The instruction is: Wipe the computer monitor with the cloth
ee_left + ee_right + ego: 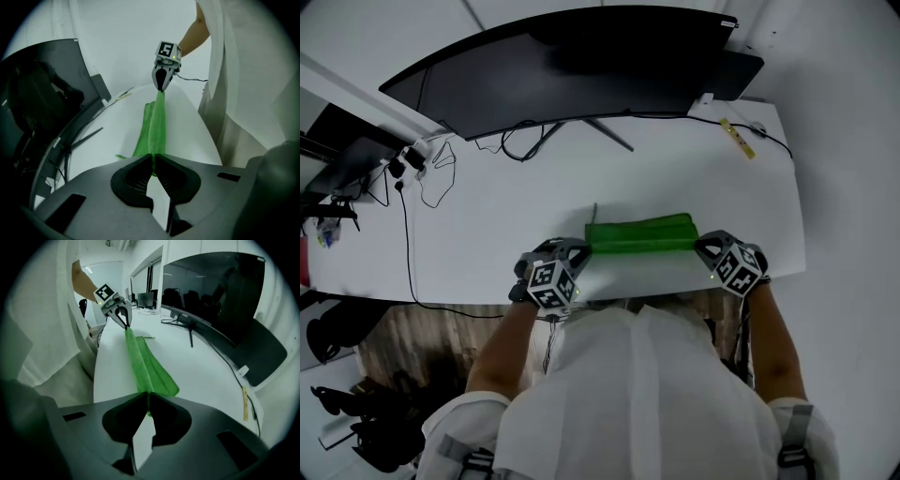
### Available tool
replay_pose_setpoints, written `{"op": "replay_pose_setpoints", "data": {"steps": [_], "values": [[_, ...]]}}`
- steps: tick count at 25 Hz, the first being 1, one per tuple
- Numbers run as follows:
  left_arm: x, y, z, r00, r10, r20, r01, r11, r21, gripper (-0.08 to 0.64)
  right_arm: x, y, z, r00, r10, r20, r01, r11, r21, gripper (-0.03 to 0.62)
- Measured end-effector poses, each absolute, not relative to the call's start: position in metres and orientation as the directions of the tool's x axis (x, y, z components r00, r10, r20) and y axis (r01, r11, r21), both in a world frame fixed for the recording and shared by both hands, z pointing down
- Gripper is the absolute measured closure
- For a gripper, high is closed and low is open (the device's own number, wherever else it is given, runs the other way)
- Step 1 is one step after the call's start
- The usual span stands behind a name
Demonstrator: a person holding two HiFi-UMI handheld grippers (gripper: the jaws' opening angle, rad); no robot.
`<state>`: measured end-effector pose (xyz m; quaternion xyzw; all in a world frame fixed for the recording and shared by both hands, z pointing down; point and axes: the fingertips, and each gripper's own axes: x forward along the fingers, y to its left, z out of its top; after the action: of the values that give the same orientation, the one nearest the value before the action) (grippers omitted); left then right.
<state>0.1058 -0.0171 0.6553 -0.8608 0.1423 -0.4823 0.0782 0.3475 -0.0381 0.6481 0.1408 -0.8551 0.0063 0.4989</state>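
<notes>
Head view: my left tongs [584, 249] and my right tongs [700, 247] are each clamped on one end of the green cloth [639, 234], which is stretched between them over the near part of the white surface [506, 225]. The curved monitor [572, 70] stands at the far edge, well apart from the cloth.

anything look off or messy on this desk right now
Nothing looks spilled or damaged. The green cloth is stretched between the left gripper and right gripper, each shut on one end, well short of the monitor. Loose cables sprawl over the desk's left rear, and a yellow strip lies askew at the right rear.
</notes>
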Motion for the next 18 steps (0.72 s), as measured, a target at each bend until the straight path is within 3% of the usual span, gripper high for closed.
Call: {"op": "replay_pose_setpoints", "data": {"steps": [9, 13, 18], "values": [[0.1, -0.012, 0.648, 0.553, -0.278, 0.786, -0.332, -0.938, -0.098, 0.526, 0.344, -0.035, 0.648, -0.474, -0.191, 0.859, -0.269, 0.961, 0.065, 0.568], [0.092, -0.056, 0.666, 0.499, -0.252, 0.829, -0.46, -0.888, 0.007, 0.526, 0.335, -0.074, 0.656, -0.419, -0.197, 0.886, -0.314, 0.947, 0.062, 0.568], [0.094, -0.065, 0.698, 0.425, -0.141, 0.894, -0.477, -0.874, 0.089, 0.522, 0.332, -0.088, 0.685, -0.32, -0.106, 0.941, -0.34, 0.94, -0.01, 0.554]]}}
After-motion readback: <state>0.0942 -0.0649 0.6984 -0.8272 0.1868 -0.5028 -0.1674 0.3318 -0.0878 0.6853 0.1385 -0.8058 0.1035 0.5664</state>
